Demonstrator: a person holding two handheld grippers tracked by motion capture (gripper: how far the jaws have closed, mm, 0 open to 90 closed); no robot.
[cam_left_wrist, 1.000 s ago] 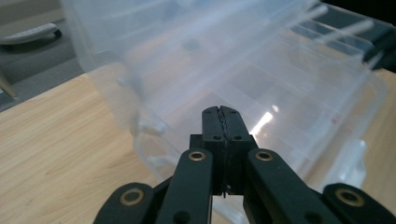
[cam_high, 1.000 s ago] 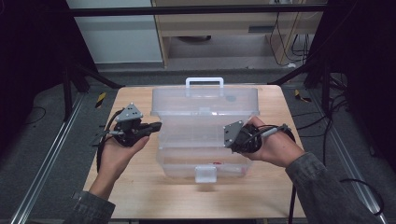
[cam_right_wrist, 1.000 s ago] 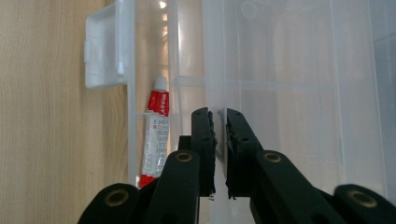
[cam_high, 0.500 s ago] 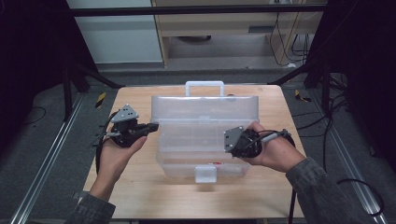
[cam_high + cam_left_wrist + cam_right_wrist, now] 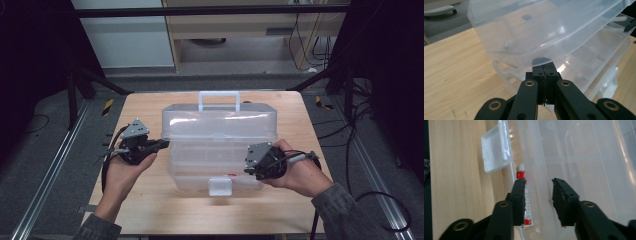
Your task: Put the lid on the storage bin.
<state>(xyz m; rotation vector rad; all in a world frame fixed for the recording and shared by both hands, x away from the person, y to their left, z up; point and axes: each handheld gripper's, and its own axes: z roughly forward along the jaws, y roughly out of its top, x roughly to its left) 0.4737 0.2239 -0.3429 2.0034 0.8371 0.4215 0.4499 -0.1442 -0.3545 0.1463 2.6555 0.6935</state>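
Table; tube beside hand-held gripper

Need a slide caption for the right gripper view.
Right gripper, jaws apart, over clear box beside a red-and-white tube and white latch.

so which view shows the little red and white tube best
The right gripper view: the tube lies along the clear box's front edge, partly behind a jaw. The high view gives a red speck; the left gripper view a faint red smudge.

grey floor around a wooden table, pale cabinet behind, dark sides
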